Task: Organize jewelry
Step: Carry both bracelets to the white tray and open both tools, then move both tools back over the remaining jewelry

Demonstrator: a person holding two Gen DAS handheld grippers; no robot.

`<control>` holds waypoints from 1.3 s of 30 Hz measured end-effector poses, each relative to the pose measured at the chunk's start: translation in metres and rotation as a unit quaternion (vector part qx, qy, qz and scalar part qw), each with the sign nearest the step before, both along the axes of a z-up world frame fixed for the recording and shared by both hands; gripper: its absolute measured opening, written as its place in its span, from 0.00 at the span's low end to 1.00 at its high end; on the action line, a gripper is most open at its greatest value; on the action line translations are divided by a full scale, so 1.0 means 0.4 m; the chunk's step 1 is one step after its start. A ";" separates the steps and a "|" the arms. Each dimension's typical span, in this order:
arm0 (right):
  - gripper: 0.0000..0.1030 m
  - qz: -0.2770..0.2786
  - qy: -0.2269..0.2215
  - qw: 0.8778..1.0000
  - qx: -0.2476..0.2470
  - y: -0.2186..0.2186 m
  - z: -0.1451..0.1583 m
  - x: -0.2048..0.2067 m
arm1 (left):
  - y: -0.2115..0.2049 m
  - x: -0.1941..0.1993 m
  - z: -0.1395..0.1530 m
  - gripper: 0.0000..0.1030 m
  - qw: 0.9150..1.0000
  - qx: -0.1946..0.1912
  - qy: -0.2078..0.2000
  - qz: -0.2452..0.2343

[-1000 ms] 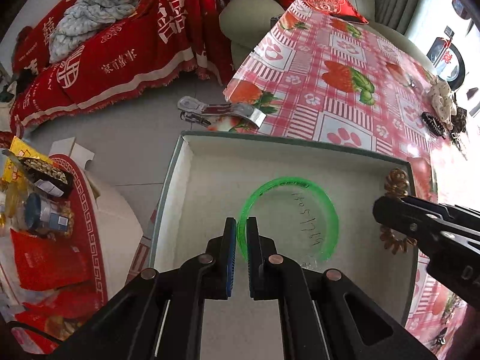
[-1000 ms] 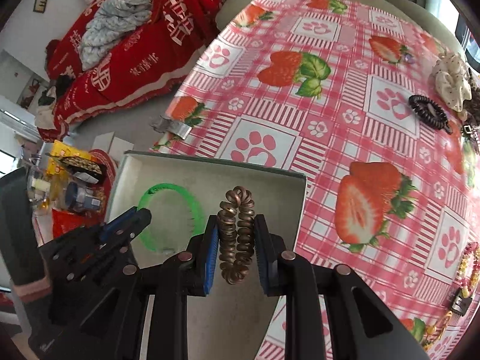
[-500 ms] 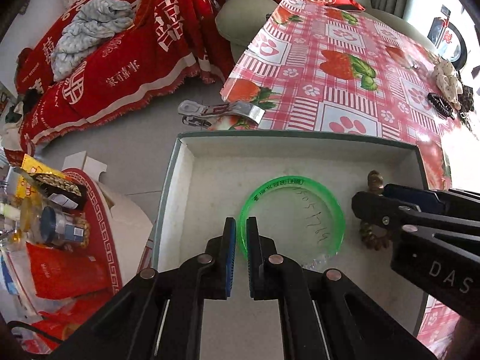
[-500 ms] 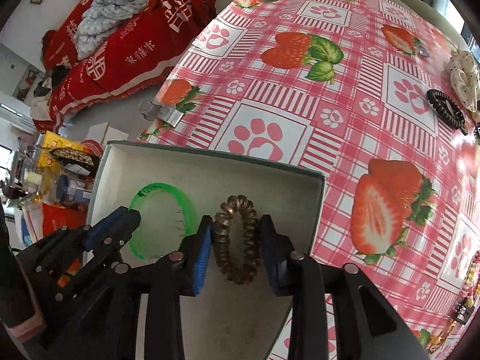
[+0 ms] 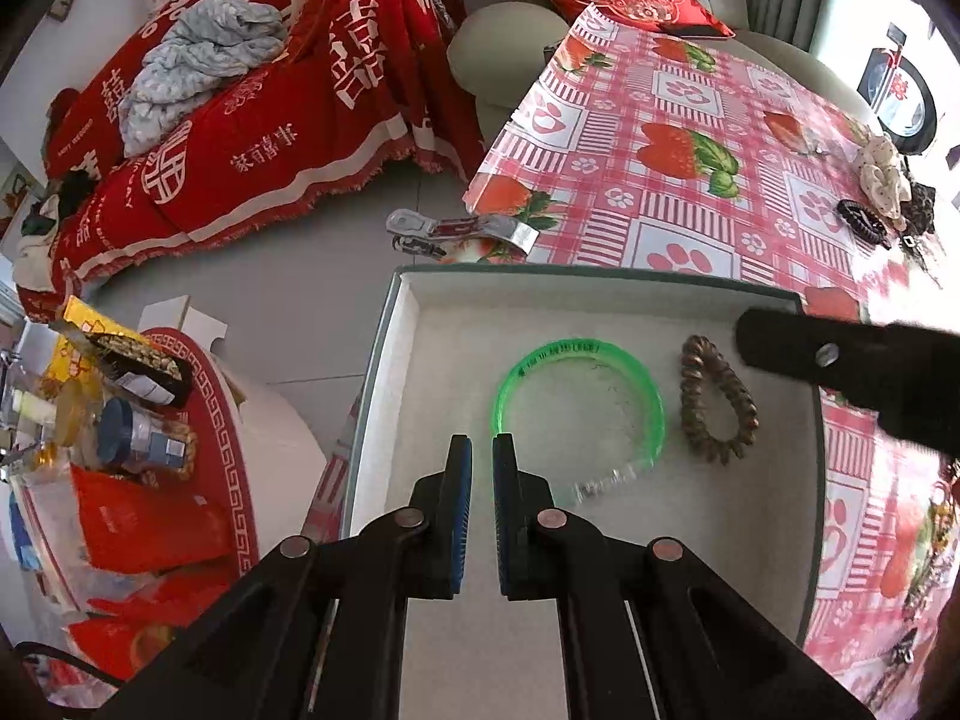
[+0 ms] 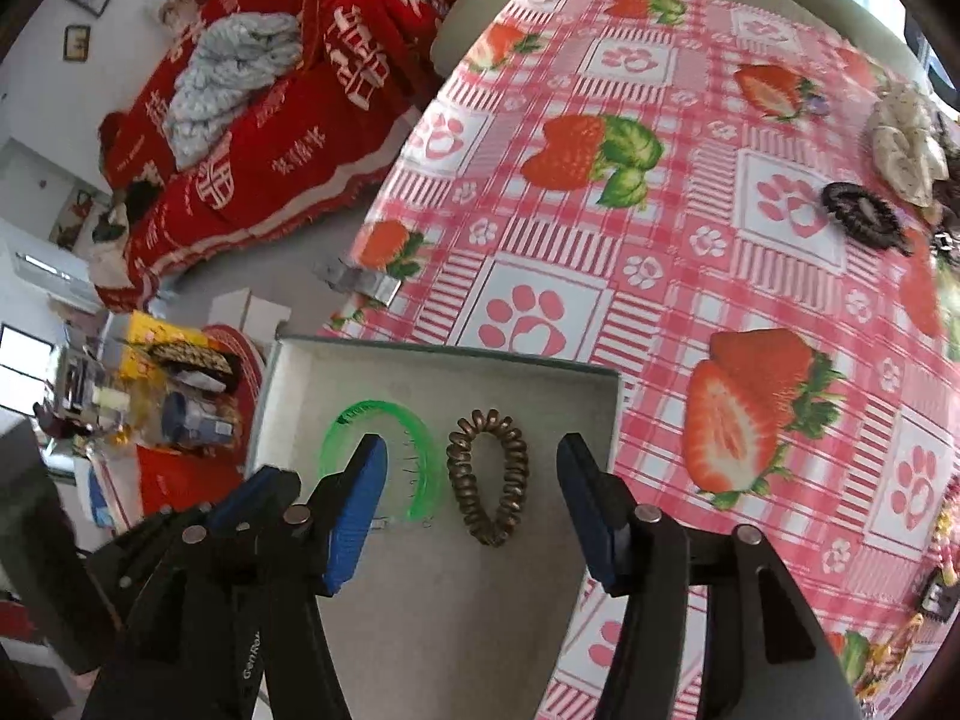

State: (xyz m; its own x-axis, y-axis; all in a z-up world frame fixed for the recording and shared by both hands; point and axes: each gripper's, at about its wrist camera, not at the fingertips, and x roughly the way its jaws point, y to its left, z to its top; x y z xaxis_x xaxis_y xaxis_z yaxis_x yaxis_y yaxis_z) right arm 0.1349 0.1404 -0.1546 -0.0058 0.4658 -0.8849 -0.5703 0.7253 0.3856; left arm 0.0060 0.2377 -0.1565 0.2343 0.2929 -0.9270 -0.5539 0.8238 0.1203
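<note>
Bangle (image 5: 579, 408) beside hair tie (image 5: 717, 399) in box (image 5: 384, 360)

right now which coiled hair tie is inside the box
The bronze spiral hair tie, lying beside the green plastic bangle; the black spiral hair tie lies out on the strawberry tablecloth.

Red sofa cover (image 5: 252, 138) w/ grey blanket (image 5: 204, 60) lying on it; strawberry tablecloth (image 6: 690, 228) covering table; snack pkgs (image 5: 114, 396) sitting lower left.

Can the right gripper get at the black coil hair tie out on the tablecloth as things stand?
Probably yes. The right gripper is open and empty, the brown hair tie lying loose in the box. The black hair tie lies uncovered on the tablecloth, with nothing between.
</note>
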 end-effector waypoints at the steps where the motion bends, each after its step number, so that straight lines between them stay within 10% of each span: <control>1: 0.63 -0.003 -0.002 1.000 0.001 -0.010 0.009 -0.002 | -0.004 -0.004 0.004 0.13 1.000 0.001 0.002 -0.001; 23: 0.77 -0.139 0.020 0.990 -0.033 -0.498 0.055 -0.058 | -0.239 0.010 0.051 0.13 0.998 -0.031 0.014 -0.061; 24: 0.77 -0.146 0.019 0.988 -0.035 -0.519 0.057 -0.058 | -0.253 0.018 0.053 0.32 0.997 -0.034 0.013 -0.066; 25: 0.77 -0.153 0.018 0.987 -0.037 -0.543 0.058 -0.058 | -0.267 0.026 0.055 0.92 0.997 -0.036 0.013 -0.069; 26: 0.77 -0.159 0.018 0.986 -0.039 -0.562 0.059 -0.057 | -0.290 0.034 0.065 1.00 0.997 -0.026 0.009 -0.068; 39: 0.79 -0.243 0.027 0.968 -0.065 -0.814 0.036 -0.040 | -0.497 0.156 0.074 1.00 0.986 -0.027 0.002 -0.166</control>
State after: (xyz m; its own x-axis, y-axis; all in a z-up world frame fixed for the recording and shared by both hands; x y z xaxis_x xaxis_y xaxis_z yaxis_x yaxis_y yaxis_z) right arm 0.1188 -0.1852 -0.1403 0.1383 0.3090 -0.9409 -0.1321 0.9474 0.2917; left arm 0.0684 0.0387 -0.1271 0.3053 0.1506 -0.9403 -0.2530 0.9647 0.0724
